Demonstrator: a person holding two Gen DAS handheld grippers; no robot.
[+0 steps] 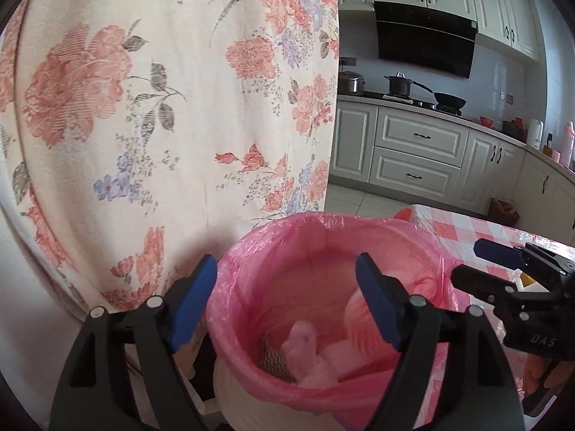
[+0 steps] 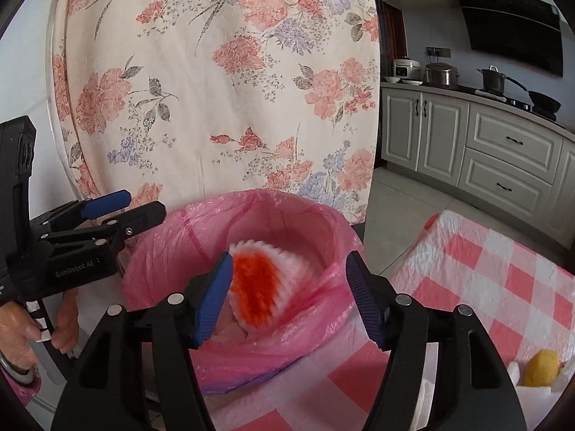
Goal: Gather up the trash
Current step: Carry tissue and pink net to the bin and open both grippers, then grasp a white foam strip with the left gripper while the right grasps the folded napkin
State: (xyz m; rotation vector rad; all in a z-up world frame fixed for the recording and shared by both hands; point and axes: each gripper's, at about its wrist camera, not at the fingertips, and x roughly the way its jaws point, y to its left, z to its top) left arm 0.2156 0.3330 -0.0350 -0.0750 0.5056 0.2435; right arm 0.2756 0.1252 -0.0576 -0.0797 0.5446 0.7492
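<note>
Both tongs, left [image 1: 285,300] and right [image 2: 287,292], released above pink-lined bin [image 1: 230,273]; orange-and-white foam net [image 2: 260,287] loose between right fingers.

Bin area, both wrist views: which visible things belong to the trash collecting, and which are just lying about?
Part of the job:
- bin with pink liner
- white and orange piece between the open right gripper fingers, over the bin
- trash in the bin
- left gripper, open

Just lying about:
- floral cloth
- checked tablecloth
- yellow item
- pots on the stove
</note>
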